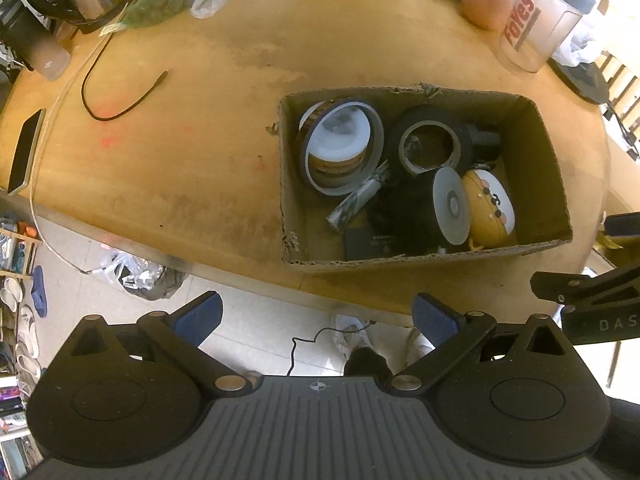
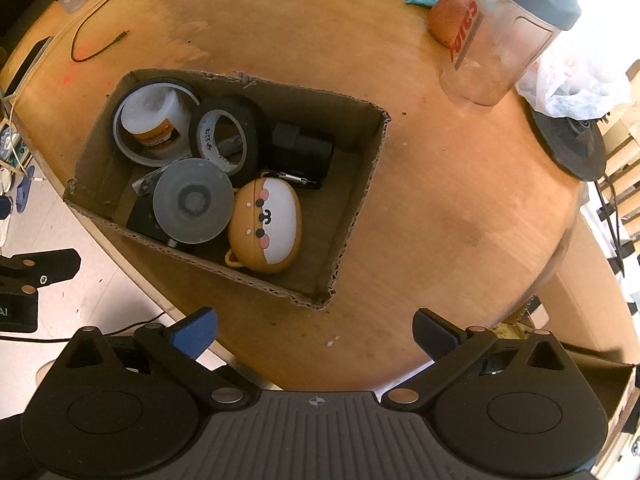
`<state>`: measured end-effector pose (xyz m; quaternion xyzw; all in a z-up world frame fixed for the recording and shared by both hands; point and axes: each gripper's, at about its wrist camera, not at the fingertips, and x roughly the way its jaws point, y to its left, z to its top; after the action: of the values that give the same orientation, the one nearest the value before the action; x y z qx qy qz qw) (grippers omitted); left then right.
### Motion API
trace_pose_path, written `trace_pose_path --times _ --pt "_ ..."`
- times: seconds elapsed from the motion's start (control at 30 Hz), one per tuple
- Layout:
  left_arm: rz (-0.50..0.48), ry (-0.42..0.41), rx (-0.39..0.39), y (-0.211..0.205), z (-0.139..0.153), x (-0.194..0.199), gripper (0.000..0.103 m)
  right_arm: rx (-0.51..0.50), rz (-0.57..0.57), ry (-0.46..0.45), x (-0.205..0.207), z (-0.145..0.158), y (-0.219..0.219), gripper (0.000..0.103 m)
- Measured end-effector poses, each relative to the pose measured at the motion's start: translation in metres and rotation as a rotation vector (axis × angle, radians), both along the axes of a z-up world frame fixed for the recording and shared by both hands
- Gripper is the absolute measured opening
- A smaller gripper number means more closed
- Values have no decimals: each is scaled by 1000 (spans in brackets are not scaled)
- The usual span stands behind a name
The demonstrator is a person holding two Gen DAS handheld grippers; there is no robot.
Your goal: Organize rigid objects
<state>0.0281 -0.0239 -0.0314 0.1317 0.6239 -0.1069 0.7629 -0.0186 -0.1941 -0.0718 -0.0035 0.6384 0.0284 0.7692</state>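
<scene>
Both grippers, left and right, gape before the filled cardboard box.

The cardboard box looks crowded at its left end, bare floor right; the table alongside lies open.

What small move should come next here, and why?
Probably pull both grippers back rather than reach for anything. The left gripper and right gripper hover open and empty at the near table edge, while the brown cardboard box already holds the tape rolls and the yellow bear-face case.
</scene>
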Motion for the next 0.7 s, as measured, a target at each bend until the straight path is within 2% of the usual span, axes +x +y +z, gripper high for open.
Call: trace_pose_path --times 0.7 --pt "-4 3 -6 -1 -1 0 103 2 3 -3 0 0 1 103"
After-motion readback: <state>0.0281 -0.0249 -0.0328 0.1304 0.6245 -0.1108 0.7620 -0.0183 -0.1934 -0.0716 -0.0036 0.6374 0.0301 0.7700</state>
